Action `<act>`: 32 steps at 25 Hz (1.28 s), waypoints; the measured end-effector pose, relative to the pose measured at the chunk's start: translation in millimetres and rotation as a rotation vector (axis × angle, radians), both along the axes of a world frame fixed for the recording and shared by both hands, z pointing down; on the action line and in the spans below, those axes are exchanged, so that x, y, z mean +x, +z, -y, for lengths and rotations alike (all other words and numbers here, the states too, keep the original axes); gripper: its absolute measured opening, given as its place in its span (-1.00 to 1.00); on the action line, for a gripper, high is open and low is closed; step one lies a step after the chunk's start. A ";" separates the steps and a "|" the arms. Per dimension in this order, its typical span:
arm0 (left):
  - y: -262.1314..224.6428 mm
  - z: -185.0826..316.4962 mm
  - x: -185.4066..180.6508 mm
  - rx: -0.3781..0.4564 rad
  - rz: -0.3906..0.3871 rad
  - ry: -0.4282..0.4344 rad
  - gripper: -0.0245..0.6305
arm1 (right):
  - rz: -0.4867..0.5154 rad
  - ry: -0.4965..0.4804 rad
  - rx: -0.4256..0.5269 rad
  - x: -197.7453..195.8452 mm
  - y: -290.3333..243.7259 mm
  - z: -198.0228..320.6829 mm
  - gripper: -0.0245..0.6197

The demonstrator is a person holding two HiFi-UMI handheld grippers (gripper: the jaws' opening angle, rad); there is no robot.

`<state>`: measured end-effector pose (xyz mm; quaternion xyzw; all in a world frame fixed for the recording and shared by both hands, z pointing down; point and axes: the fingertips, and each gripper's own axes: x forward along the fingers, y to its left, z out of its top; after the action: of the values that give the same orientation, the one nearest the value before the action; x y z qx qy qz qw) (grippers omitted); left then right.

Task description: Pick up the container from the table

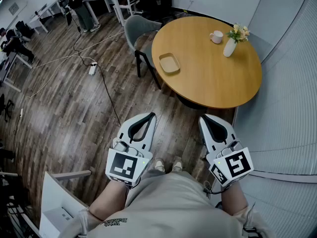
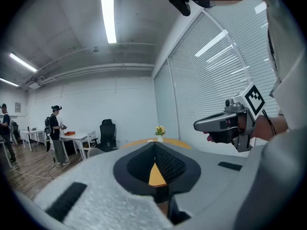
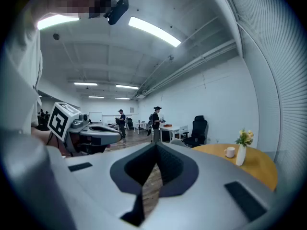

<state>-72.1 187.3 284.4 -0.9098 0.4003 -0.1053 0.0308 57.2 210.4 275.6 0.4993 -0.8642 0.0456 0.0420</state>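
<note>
Nearest, at the lower middle of the frame, the white left tongs (image 1: 150, 116) and white right tongs (image 1: 203, 119) are held pressed together, empty. Farther up, the shallow tan rounded-square container (image 1: 169, 63) is seen lying untouched on the round wooden surface (image 1: 213, 81). Nothing is judged done yet; approach, grasp and lift are all left.
</note>
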 end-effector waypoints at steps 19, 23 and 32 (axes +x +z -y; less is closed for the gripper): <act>0.5 -6.6 1.5 -0.036 -0.018 0.014 -0.86 | 0.030 0.019 -0.019 -0.3 -0.3 -2.4 -0.84; 5.4 -9.8 3.0 -0.020 0.002 0.025 -0.86 | 0.027 0.028 -0.016 5.5 -0.4 -4.1 -0.83; 7.2 -14.7 15.4 -0.025 -0.007 0.020 -0.86 | 0.034 0.021 -0.038 18.7 7.8 -8.3 -0.83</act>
<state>-56.7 202.0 291.6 -0.9145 0.3898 -0.1067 0.0192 75.9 218.7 283.4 0.5068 -0.8584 0.0710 0.0364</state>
